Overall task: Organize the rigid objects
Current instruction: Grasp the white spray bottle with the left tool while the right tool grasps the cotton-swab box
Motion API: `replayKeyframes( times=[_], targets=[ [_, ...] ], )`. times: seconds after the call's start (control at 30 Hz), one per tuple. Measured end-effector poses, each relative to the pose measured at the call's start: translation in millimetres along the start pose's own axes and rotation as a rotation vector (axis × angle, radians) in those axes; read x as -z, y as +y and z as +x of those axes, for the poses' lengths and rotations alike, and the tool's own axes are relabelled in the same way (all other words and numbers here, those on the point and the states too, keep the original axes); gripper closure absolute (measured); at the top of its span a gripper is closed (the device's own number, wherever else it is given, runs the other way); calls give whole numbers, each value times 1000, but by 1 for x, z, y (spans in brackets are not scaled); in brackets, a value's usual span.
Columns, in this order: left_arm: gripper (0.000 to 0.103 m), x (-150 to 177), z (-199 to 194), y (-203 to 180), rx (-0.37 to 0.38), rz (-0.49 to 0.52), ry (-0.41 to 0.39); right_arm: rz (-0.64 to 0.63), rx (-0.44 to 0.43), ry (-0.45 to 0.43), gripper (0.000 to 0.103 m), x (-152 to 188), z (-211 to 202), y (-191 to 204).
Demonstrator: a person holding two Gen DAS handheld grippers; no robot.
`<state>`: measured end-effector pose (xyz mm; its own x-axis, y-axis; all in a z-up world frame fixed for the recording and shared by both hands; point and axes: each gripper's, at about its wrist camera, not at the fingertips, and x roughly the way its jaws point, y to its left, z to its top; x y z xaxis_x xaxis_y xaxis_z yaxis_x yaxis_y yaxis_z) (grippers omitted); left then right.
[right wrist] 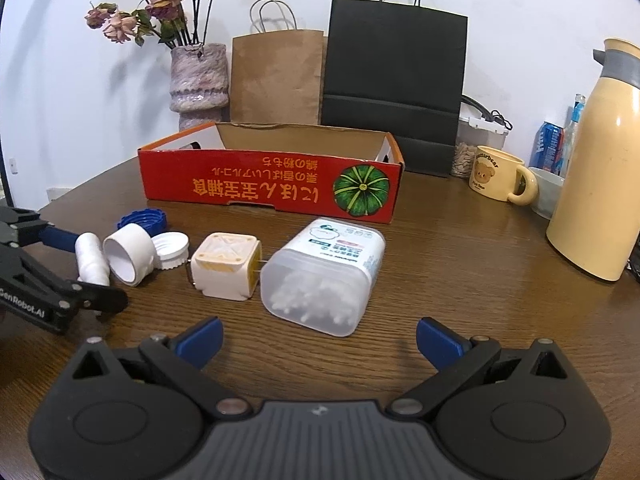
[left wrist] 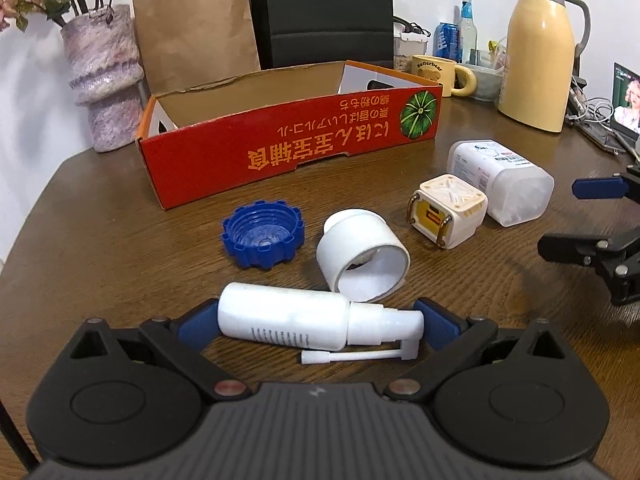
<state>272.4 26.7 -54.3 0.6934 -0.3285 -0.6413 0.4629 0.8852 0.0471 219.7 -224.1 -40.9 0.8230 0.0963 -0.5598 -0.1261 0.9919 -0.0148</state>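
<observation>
Right wrist: mug (right wrist: 494,178) reads "butterbear"; arm "GenRobot.AI".

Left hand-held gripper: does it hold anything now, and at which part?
The left hand-held gripper brackets the white spray bottle end to end, base and nozzle; a firm hold cannot be told.

Both grippers are matte black plastic. The left gripper (left wrist: 318,322) fills the lower frame of its view: a ribbed centre housing, two round discs, triangular cut-outs, silver and copper-toned rivets at the linkage pivots, and blue finger pads (left wrist: 436,322). The right gripper (right wrist: 318,340) looks the same. At the left edge of the right view, white lettering reads "GenRobot.AI".
</observation>
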Motion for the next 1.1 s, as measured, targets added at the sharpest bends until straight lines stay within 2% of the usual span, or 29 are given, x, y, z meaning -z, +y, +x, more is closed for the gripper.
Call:
replayKeyframes(
  times=[0.17, 0.43, 0.8, 1.1],
  targets=[
    [4, 1, -2, 0, 0, -5, -8, -6, 0, 15, 0, -2, 4, 7],
    [4, 2, -12, 0, -56, -25, -55, 1, 7, 13, 0, -2, 4, 8],
    [4, 4, -33, -7, -158, -86, -124, 4, 1, -10, 0, -3, 1, 8],
    [4, -1, -39, -6, -280, -197, -144, 10, 26, -32, 0, -11, 2, 10]
  ],
)
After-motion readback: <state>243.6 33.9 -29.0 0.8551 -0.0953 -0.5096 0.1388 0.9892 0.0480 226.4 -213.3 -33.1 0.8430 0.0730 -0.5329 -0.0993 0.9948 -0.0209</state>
